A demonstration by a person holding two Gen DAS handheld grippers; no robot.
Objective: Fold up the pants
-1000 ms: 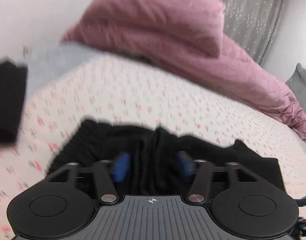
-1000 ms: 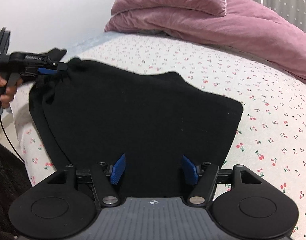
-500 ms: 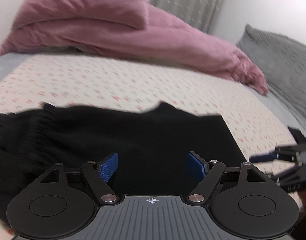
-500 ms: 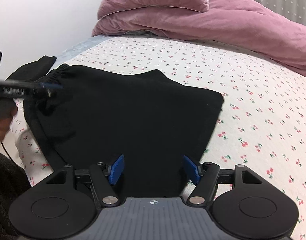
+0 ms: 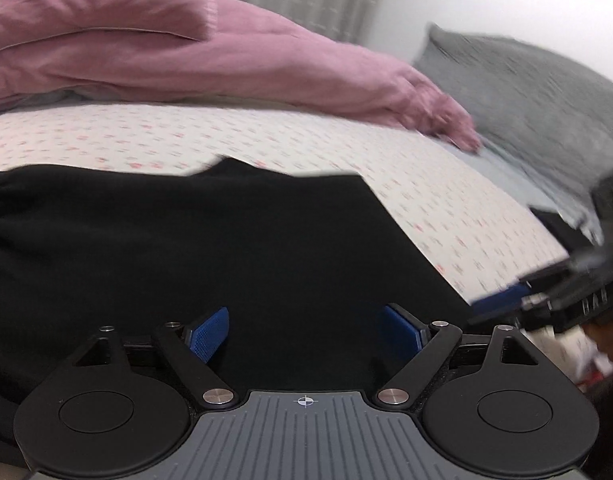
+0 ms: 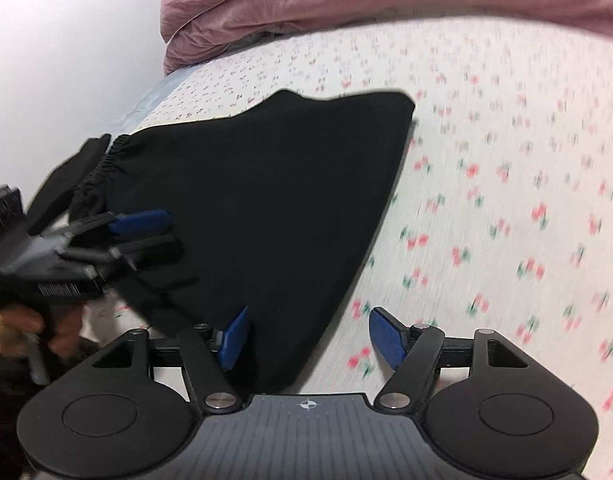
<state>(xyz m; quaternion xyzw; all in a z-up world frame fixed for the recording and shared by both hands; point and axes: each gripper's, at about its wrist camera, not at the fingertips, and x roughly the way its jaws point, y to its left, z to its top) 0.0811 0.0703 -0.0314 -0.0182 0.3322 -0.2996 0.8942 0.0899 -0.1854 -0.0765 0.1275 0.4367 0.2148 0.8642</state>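
Observation:
Black pants [image 5: 234, 240] lie folded flat on the cherry-print bed sheet [image 5: 446, 204], elastic waistband at the left [image 6: 110, 160]. My left gripper [image 5: 304, 332] is open and empty, hovering just above the pants' near part. My right gripper [image 6: 306, 336] is open and empty over the pants' near right corner [image 6: 290, 360] and the sheet. The right gripper also shows at the right edge of the left wrist view [image 5: 502, 300]. The left gripper shows at the left of the right wrist view [image 6: 146, 232], open over the waistband side.
A pink duvet and pillow [image 5: 146, 48] are heaped at the far side of the bed. A grey pillow [image 5: 526, 92] lies at the right. Another dark garment [image 6: 66, 176] lies past the waistband near the bed's left edge. The wall is at the left.
My left gripper let go of the waistband, opened and swung right over the pants. The pants settled flat. My right gripper shifted right toward the pants' near corner.

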